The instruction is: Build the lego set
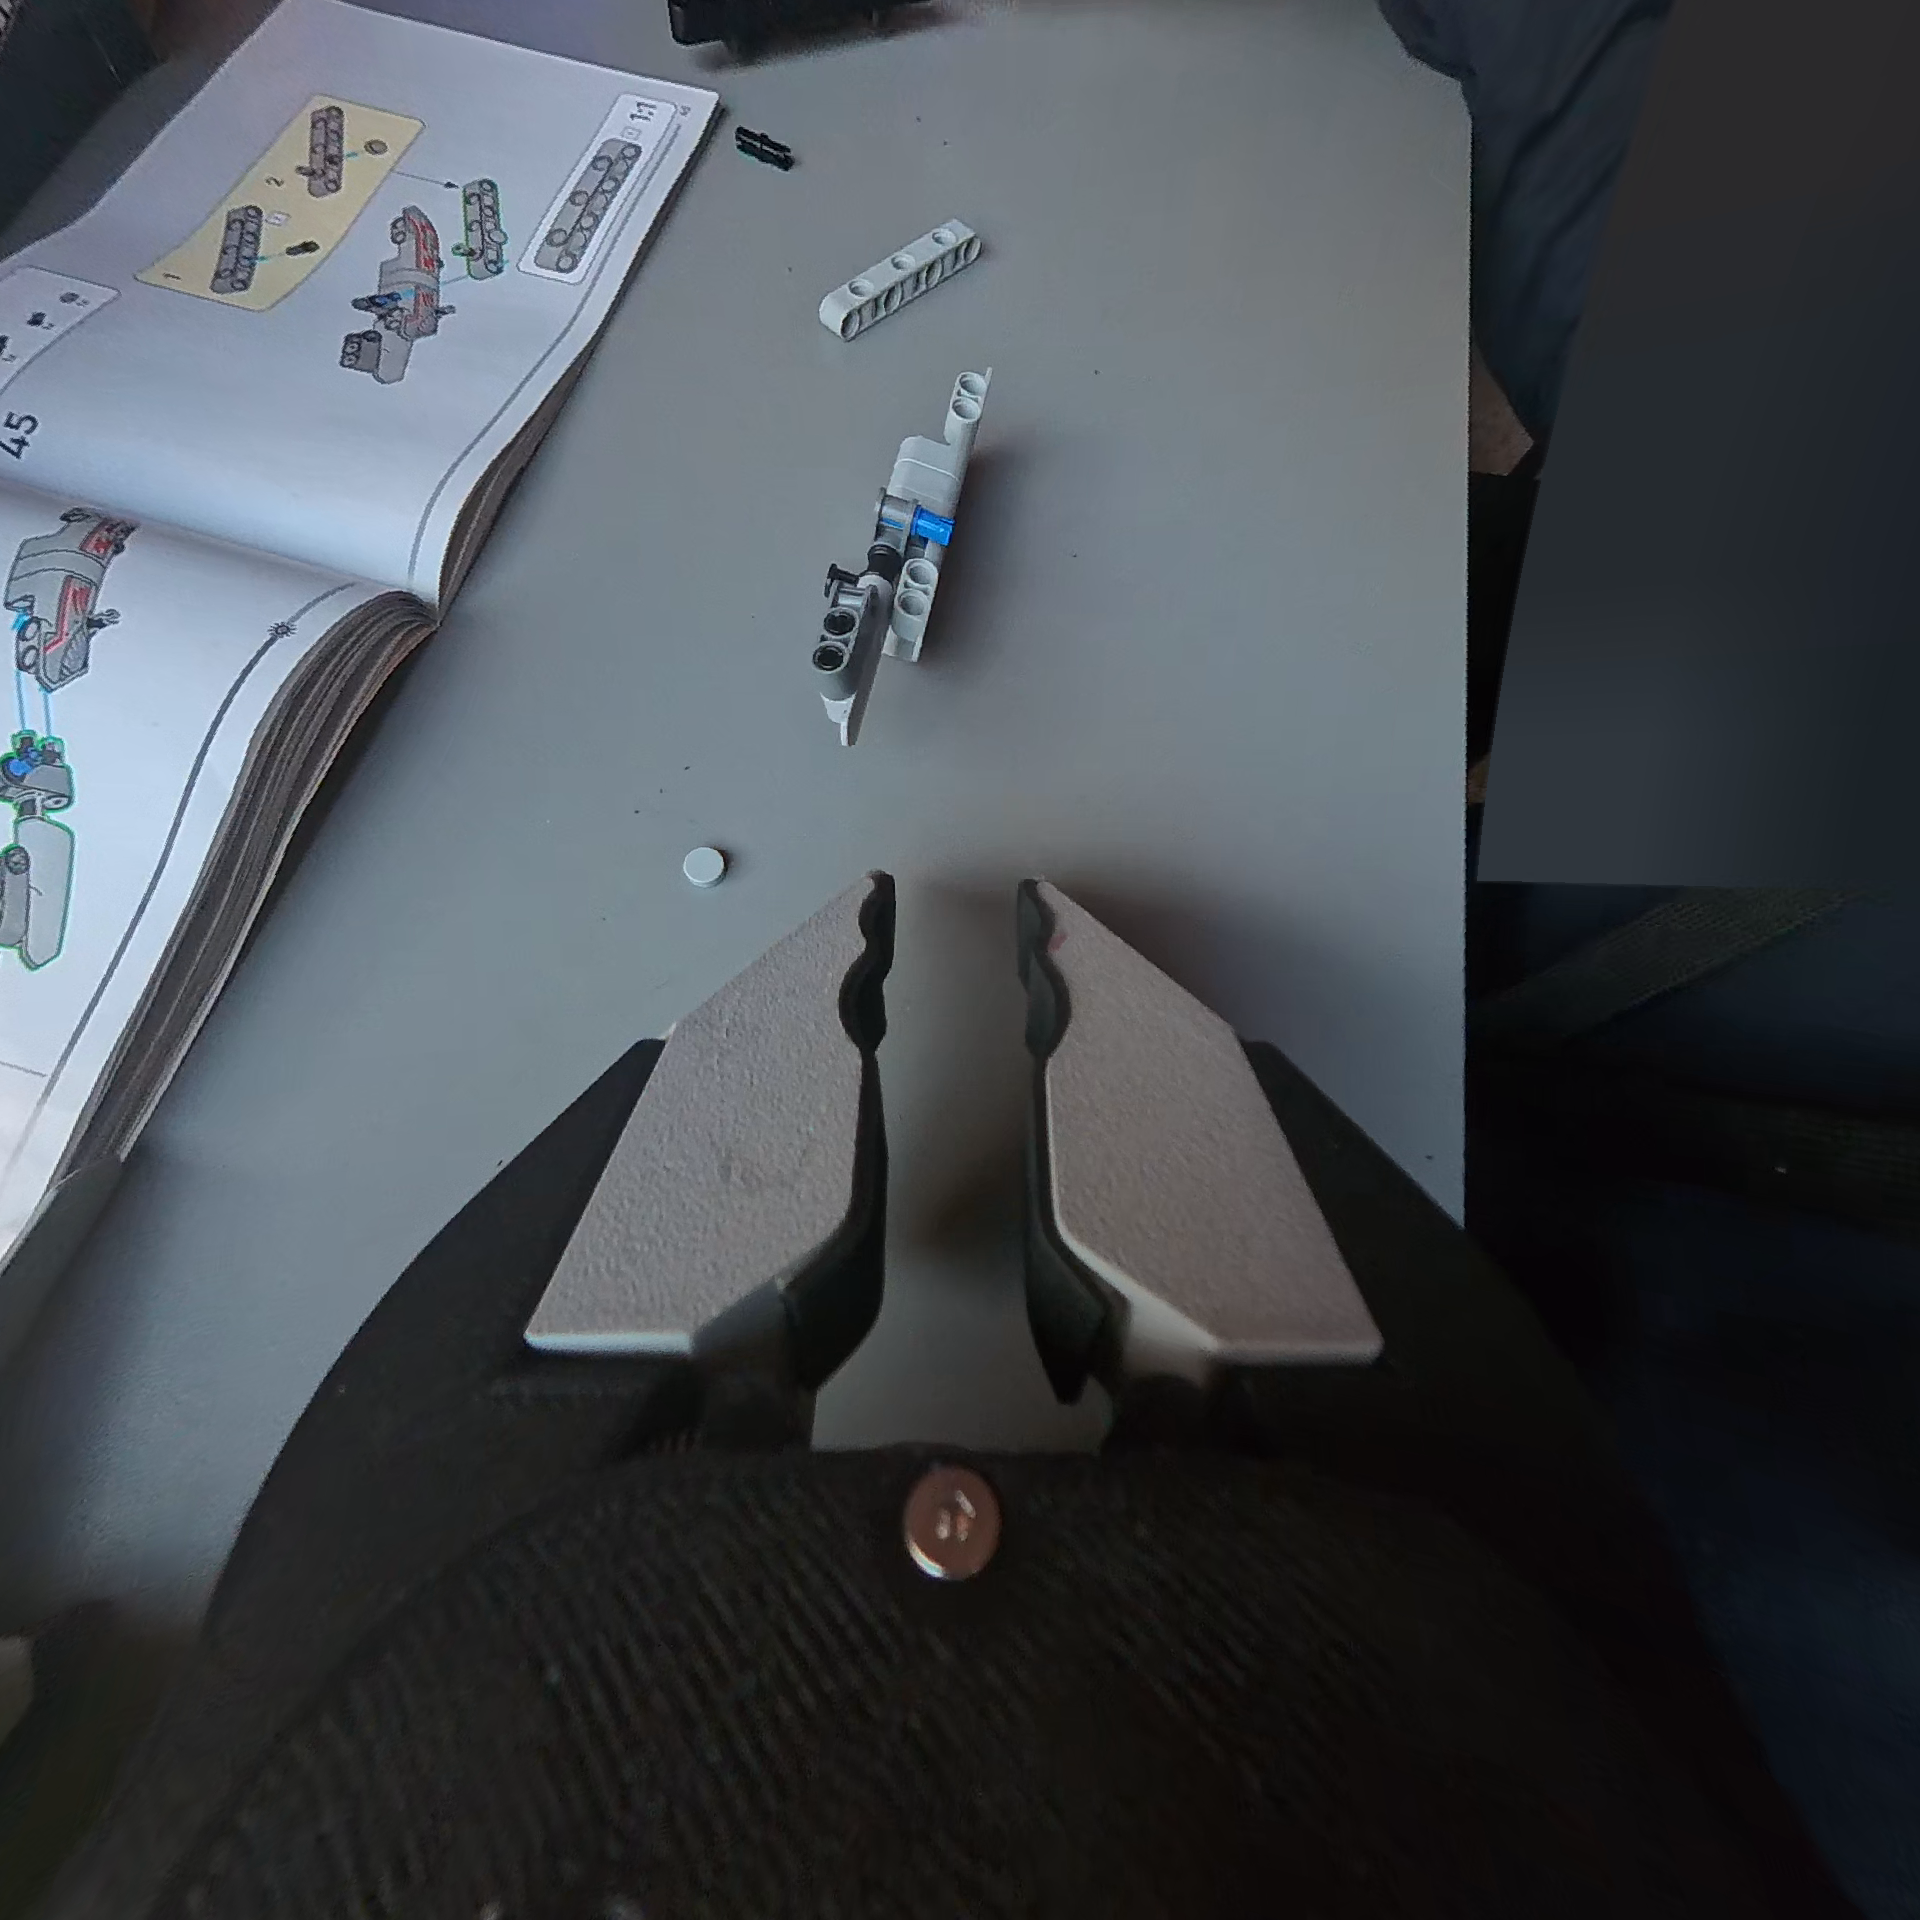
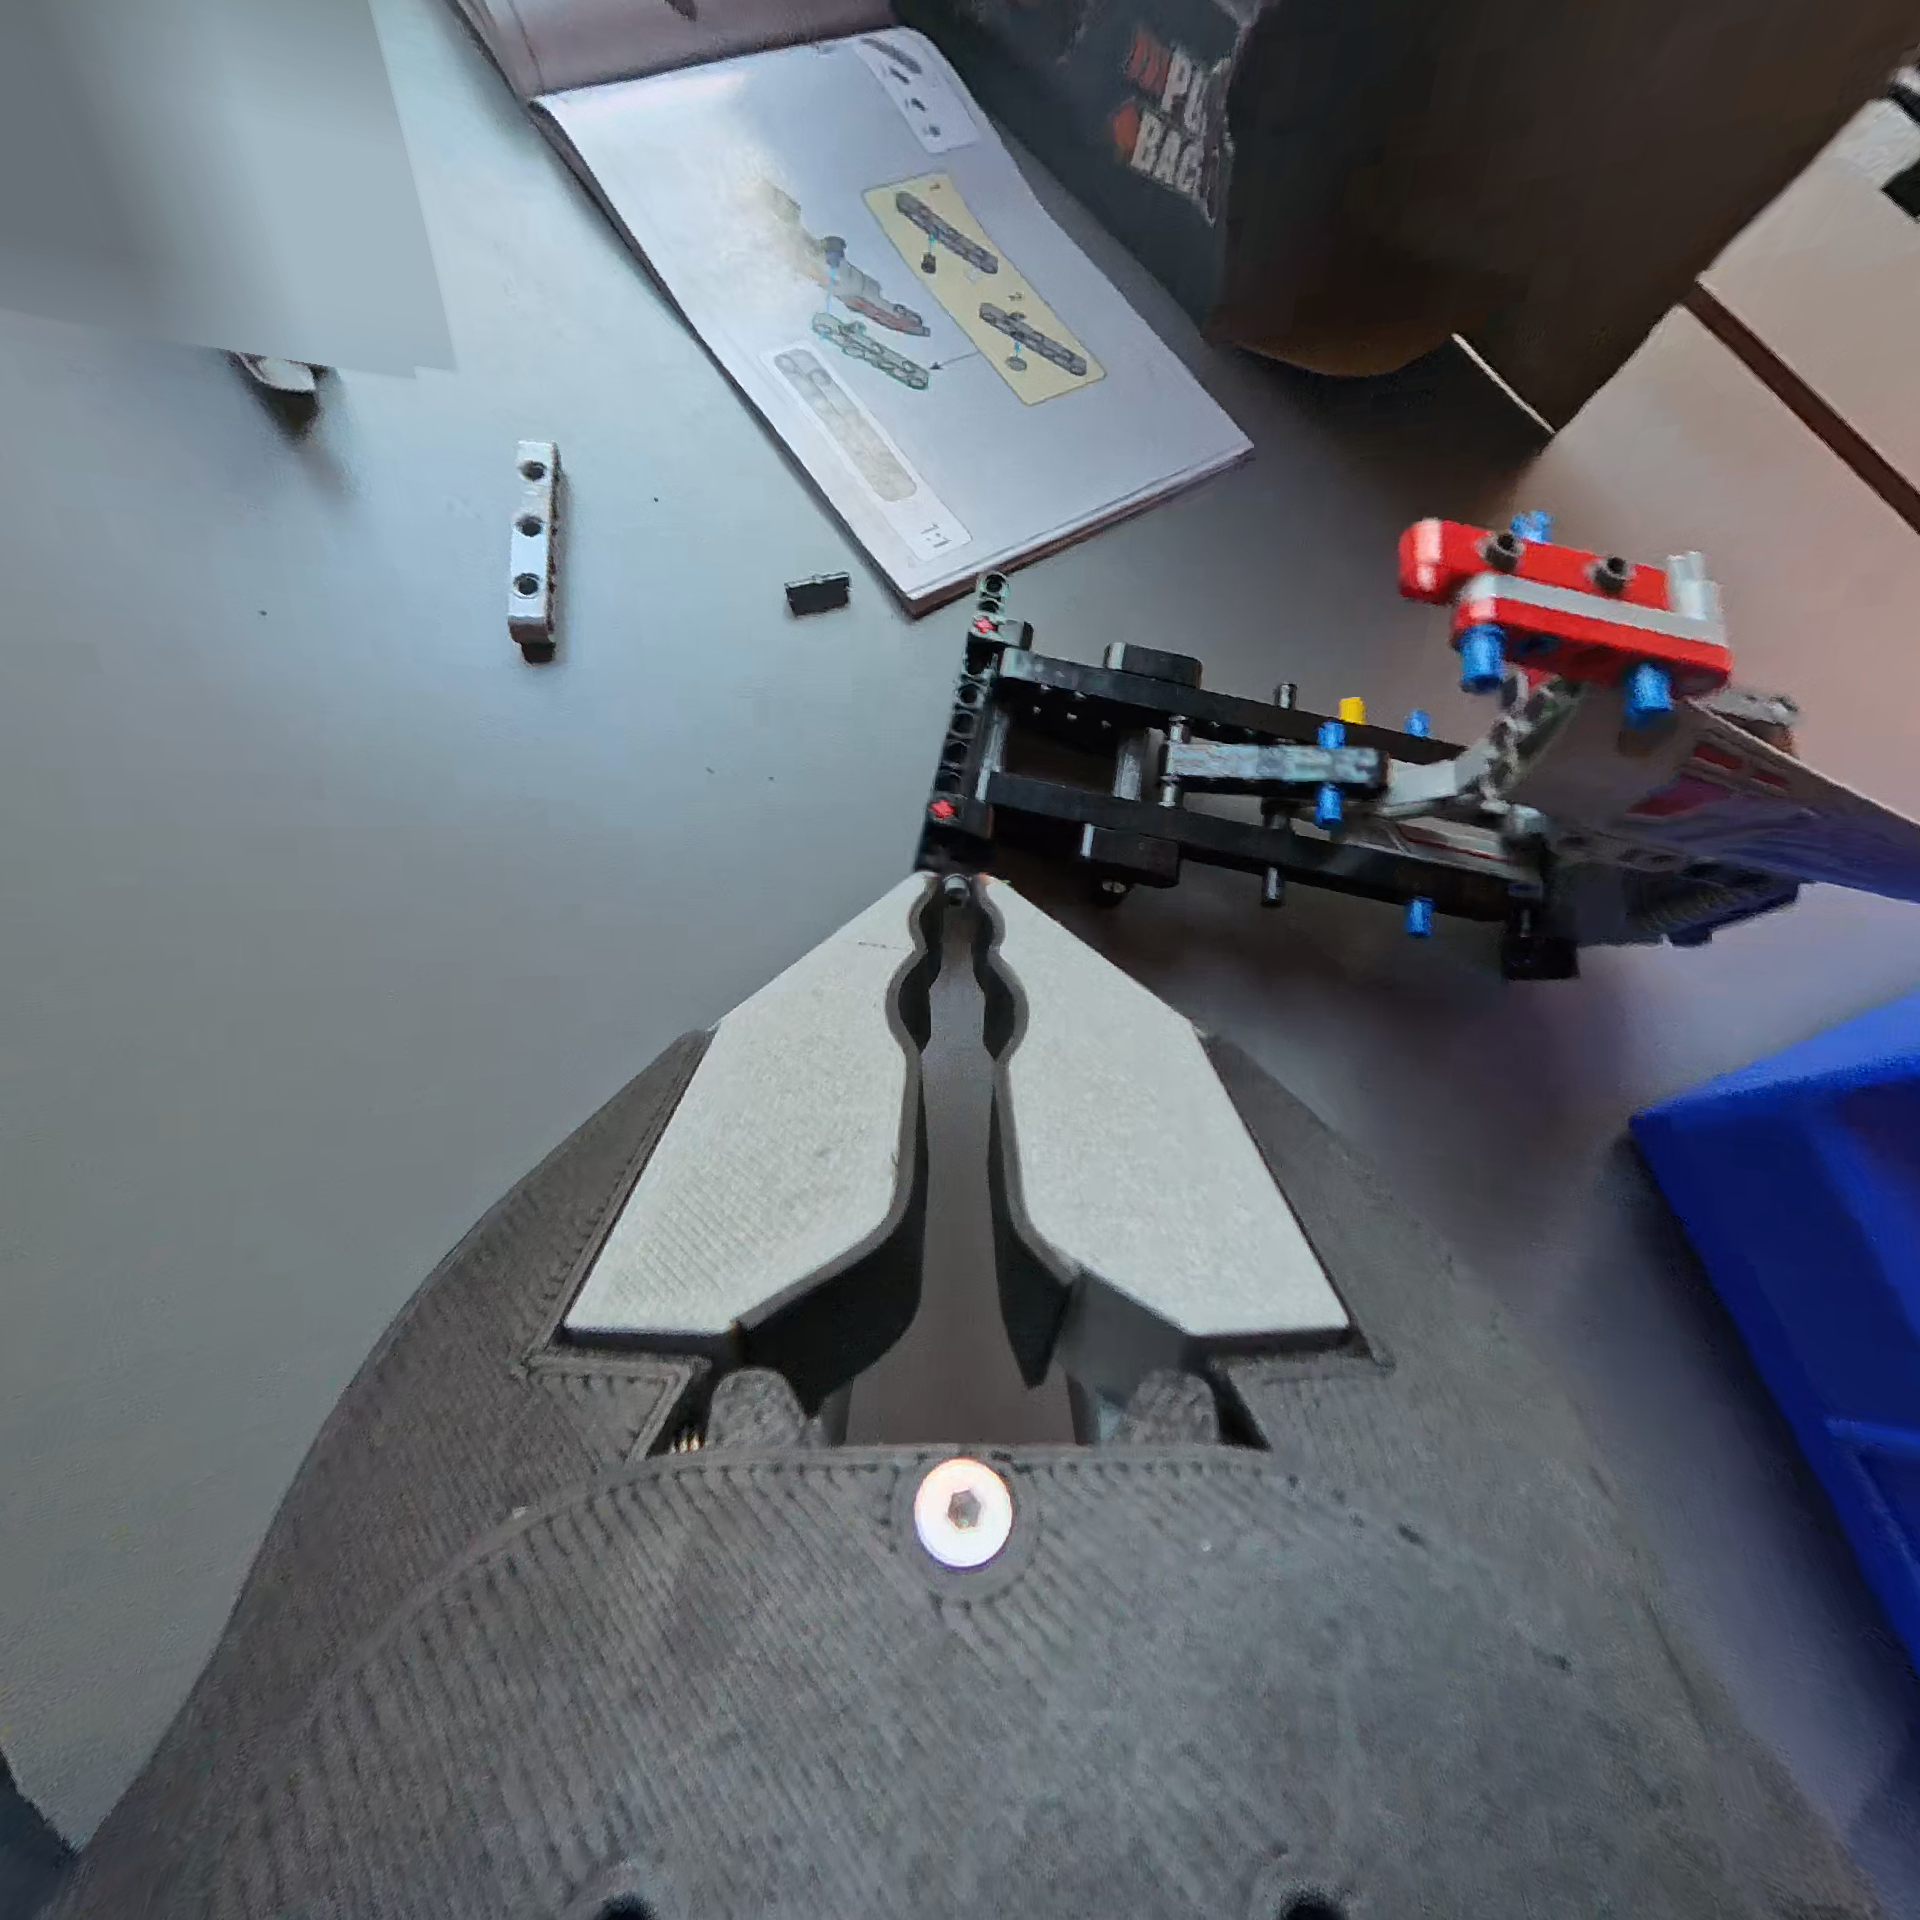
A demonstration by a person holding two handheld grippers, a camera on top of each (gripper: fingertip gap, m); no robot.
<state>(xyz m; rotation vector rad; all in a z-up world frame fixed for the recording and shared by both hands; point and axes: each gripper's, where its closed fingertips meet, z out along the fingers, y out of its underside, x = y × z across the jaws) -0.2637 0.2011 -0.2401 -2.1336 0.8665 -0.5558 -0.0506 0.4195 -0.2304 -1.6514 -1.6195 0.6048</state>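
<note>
In the left wrist view, my left gripper (image 1: 956, 894) is open and empty, low over the grey table (image 1: 1195, 727). Ahead of it lies a grey sub-assembly (image 1: 904, 561) with a blue pin and black pins. Beyond that lie a loose grey beam (image 1: 902, 281) and a black pin (image 1: 766, 148). A round grey tile (image 1: 705, 865) lies just left of the fingertips. In the right wrist view, my right gripper (image 2: 956, 891) is shut on a small black pin (image 2: 954, 886), beside the end of the black chassis (image 2: 1195, 790) with red parts (image 2: 1558, 613). The grey beam (image 2: 535, 540) and black pin (image 2: 818, 594) also show there.
The open instruction booklet lies at the left in the left wrist view (image 1: 312, 416) and behind the chassis in the right wrist view (image 2: 883, 312). A blue bin (image 2: 1818, 1247) stands at the right. A dark box (image 2: 1247, 125) and cardboard boxes (image 2: 1818, 312) stand behind. The table edge (image 1: 1465, 623) runs on the right. Spacing between my two grippers at the tips: around 30 cm. The round grey tile (image 1: 705, 865) is about 4 cm from my left fingertips.
</note>
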